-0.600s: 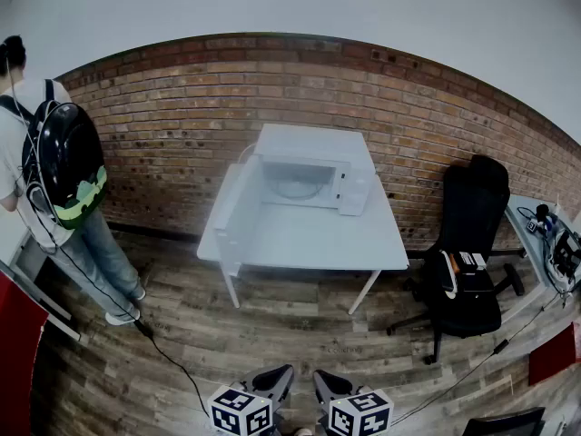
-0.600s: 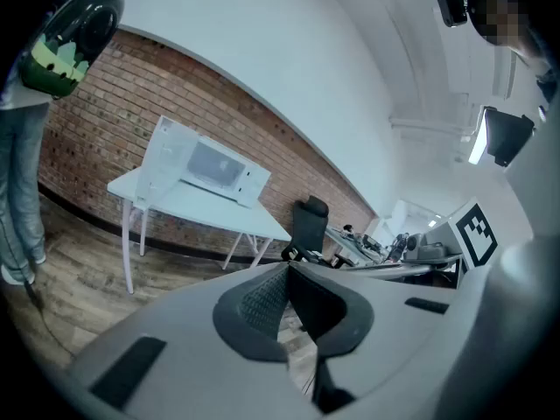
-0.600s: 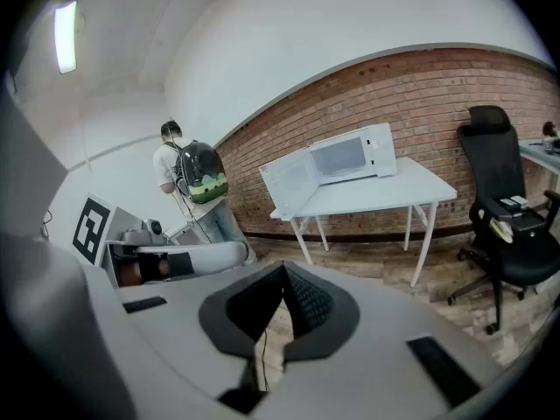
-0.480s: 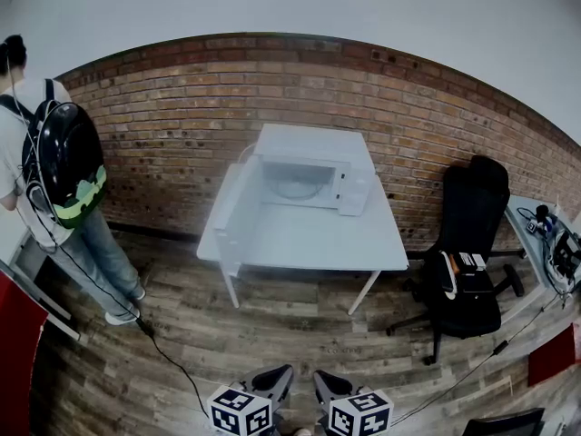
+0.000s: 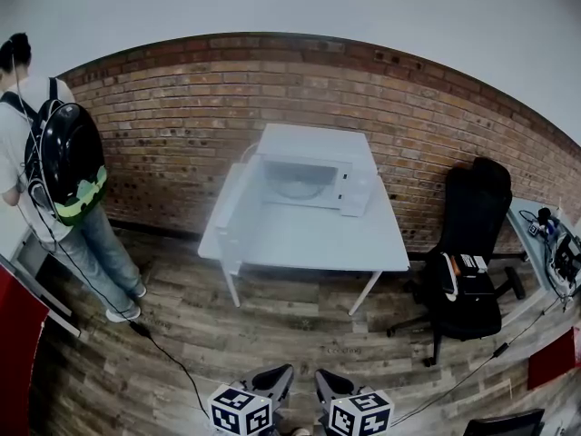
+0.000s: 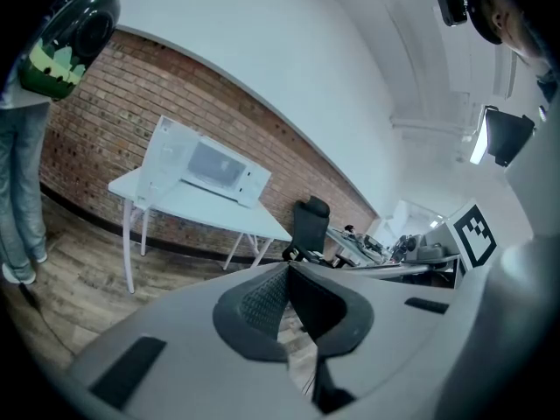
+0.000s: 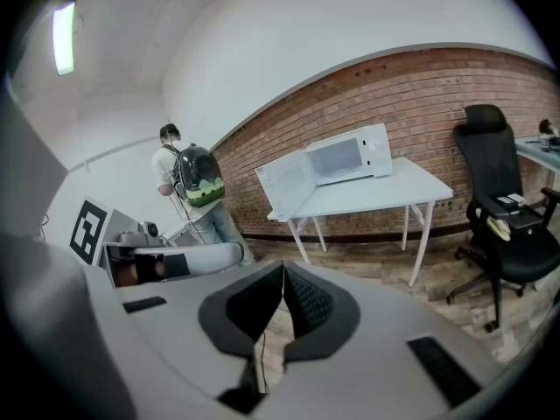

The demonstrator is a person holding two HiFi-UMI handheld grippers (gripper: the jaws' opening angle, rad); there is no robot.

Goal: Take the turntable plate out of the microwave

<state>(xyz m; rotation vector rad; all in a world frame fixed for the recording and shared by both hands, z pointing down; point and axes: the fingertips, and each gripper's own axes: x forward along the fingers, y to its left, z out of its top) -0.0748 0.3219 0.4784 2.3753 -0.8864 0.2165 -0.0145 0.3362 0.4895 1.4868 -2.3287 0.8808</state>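
The left tool [image 6: 287, 269] has its ribbed dark pads pressed together on nothing. The right tool [image 7: 283, 268] is likewise closed and empty. Both hang low over the wood-plank floor [image 5: 272, 334], well apart from the counter [image 5: 309, 243], a flat white rectangular top on thin legs. On it stands the boxy white microwave [image 5: 354, 192], its door [image 5: 238, 209] swung open to the left. The round, pale turntable plate [image 5: 296, 189] lies inside the cavity. A rough red brick wall [image 5: 182, 107] rises behind, and a black office chair [image 5: 467, 243] stands to the right.
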